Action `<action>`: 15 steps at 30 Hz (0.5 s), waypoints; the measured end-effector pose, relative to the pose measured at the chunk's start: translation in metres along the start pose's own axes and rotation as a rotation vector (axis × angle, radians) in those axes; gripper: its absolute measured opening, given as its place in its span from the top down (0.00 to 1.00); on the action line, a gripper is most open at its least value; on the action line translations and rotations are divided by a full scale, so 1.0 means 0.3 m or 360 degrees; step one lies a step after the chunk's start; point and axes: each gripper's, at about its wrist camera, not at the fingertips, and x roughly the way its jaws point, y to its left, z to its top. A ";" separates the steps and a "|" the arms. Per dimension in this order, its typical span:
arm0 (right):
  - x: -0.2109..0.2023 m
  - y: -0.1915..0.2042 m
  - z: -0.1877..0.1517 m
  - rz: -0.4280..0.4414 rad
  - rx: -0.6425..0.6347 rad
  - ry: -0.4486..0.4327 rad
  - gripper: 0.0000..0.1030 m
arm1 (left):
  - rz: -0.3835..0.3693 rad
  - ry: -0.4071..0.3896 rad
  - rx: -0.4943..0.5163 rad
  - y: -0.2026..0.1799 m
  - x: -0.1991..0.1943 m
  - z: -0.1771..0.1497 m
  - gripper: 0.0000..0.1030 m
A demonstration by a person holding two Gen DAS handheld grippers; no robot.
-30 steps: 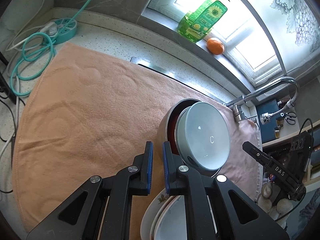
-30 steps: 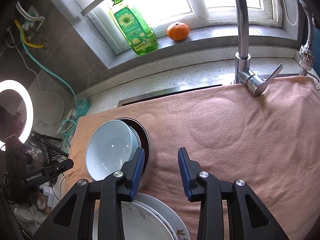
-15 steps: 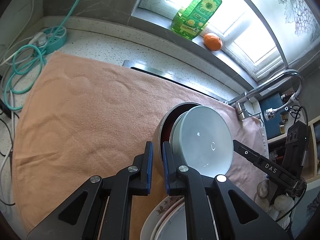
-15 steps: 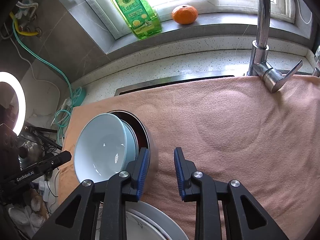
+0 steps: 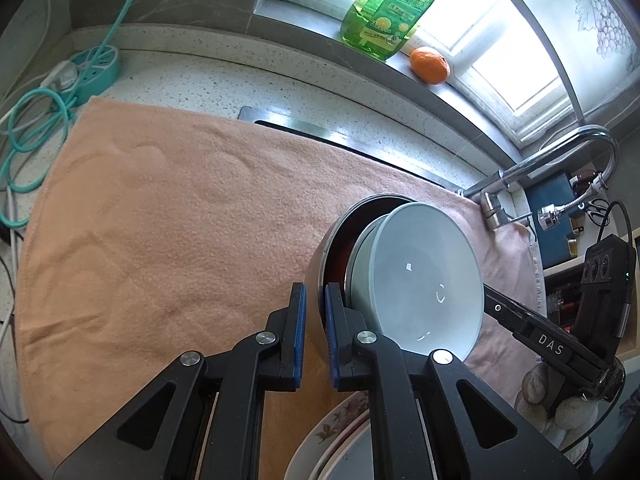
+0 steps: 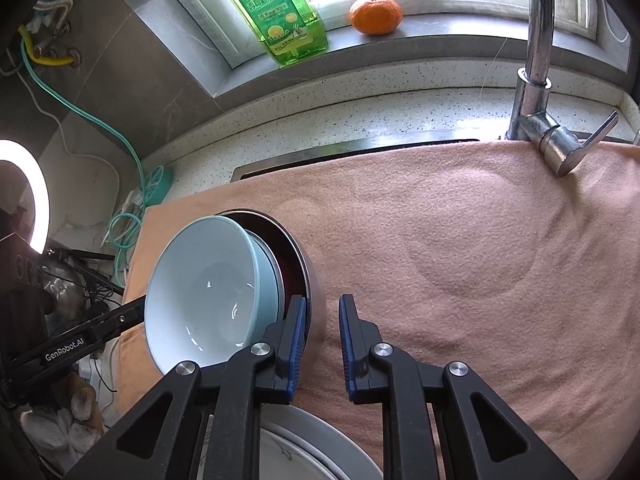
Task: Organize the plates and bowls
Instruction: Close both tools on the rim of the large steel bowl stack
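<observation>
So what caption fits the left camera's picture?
Left gripper pinching the steel bowl's rim, pale blue bowls stacked inside, on a peach towel.

The pale blue bowl (image 6: 208,292) is glossy glazed ceramic, catching window glints. It sits in a brushed metal bowl (image 6: 316,300) with a dull sheen. Beneath lies a fuzzy, matt peach cloth (image 5: 160,232) over a speckled stone counter (image 5: 224,84). The faucet (image 6: 540,64) is polished chrome.

Pale blue bowl (image 6: 208,292) in steel, dark red-lined bowl (image 6: 310,280); peach towel (image 6: 460,260); floral-rimmed white plate (image 5: 340,424) at 6 o'clock.
</observation>
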 end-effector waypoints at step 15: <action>0.027 0.023 0.005 -0.0022 -0.0022 0.0057 0.92 | -0.0020 0.0055 0.0016 -0.004 0.040 0.019 0.92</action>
